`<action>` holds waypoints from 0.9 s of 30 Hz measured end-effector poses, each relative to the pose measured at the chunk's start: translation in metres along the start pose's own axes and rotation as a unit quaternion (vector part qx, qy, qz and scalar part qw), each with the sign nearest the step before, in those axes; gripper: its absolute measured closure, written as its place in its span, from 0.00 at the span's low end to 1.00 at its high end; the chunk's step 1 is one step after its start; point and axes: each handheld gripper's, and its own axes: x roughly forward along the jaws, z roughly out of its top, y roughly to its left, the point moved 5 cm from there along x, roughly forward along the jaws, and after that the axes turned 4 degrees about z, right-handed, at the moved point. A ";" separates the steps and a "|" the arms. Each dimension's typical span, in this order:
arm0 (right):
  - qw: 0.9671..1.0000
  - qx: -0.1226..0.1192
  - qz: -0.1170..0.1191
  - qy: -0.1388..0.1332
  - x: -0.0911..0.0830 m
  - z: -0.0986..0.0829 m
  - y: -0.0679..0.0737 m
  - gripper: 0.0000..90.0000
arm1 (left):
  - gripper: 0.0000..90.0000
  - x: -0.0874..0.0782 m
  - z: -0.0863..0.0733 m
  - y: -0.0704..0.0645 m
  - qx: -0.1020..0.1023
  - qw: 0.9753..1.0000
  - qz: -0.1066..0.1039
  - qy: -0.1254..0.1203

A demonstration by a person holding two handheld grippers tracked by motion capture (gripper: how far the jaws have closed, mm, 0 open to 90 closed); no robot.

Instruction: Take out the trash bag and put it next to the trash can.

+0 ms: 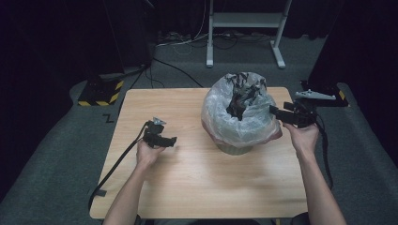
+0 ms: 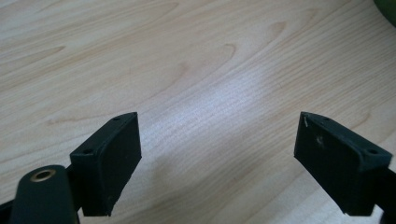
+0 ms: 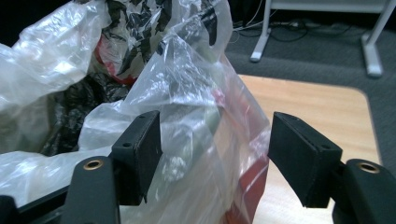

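Bag location: clear plastic bag (image 1: 239, 117) lining a bin, near desk's (image 1: 187, 187) far right corner.
Risk: thin film may slip or tear if pinched off-centre; a hard pull could tip the bin.
Right gripper (image 3: 212, 154): jaws wide apart, straddling a bag fold, nothing clamped.
Left gripper (image 2: 217, 158): jaws wide apart, empty, over bare desk left of the bag.

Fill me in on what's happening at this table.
A person works a gripper in each hand at a wooden table. The right gripper, jaws open, sits at the rim of a clear plastic bag lining a small bin with dark stuff inside. The left gripper hangs open over bare tabletop, apart from the bag.
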 end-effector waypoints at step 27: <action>0.996 -0.083 -0.008 0.029 0.009 0.012 0.015 1.00 | 0.21 -0.069 0.088 -0.061 0.015 0.989 -0.100 -0.108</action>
